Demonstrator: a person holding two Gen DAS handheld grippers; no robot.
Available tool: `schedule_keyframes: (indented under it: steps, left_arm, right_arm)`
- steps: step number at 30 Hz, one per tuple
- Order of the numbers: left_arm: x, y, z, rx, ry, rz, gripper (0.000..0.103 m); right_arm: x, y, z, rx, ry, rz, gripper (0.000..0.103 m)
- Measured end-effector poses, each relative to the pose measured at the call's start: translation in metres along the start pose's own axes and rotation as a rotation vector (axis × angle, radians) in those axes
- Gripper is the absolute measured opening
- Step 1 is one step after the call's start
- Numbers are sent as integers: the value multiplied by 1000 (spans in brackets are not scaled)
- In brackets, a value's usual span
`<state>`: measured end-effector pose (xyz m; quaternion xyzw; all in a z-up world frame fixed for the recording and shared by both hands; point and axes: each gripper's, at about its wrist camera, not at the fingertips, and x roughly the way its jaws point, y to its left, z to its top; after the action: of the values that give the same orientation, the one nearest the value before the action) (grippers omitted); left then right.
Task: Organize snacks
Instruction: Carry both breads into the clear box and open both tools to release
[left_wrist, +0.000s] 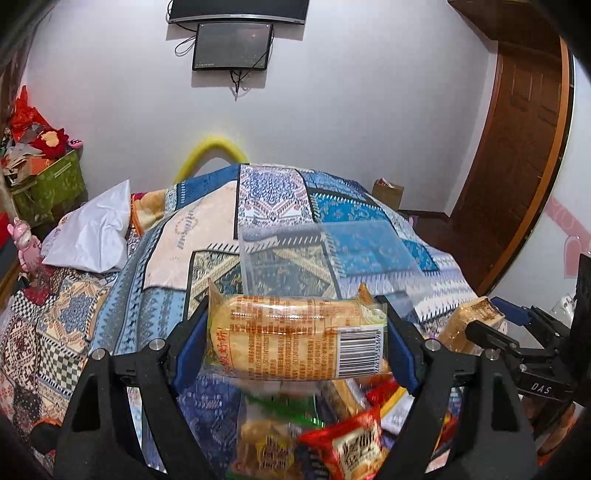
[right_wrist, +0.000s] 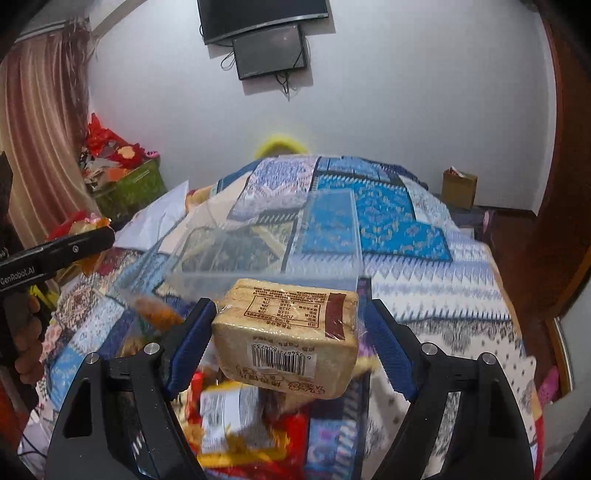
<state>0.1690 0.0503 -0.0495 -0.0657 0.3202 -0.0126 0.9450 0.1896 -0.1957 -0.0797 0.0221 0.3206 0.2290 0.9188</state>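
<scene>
My left gripper is shut on an orange wrapped snack cake with a barcode, held above the bed. My right gripper is shut on a pale wrapped bread block with a barcode; the same block shows at the right edge of the left wrist view. A clear plastic box sits on the patchwork bedspread just ahead of both grippers; it also shows in the right wrist view. Several loose snack packs lie below the grippers, also blurred in the right wrist view.
The patchwork bedspread covers the bed. A white pillow lies at left. A green box full of clutter stands by the wall. A cardboard box sits on the floor at right. A wooden door is at right.
</scene>
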Motion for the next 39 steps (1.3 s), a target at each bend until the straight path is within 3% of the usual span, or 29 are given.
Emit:
schedule_keyframes:
  steps: [7,13,23,28,34,39]
  left_arm:
    - [30,0,28,5,14,-1,82]
    - [74,-1,39,6,84,-1,82]
    - [144,-1,30,44,187,56,82]
    - [161,-3,27,41,271,9,82]
    - [186,-5,18,58,390,26,82]
    - [188,-12,14,85,400,67,84]
  right_arm:
    - [16,-4,32,10,-41,-9,80]
    - [43,-7,48,1,-34,-10,80]
    - [97,-8,48,-24,50,-19,80]
    - [118,-8,42,-52,117,-18,80]
    - [135,-11,32,-48,194,-2,81]
    - [140,-8,26,-74,236,-2,81]
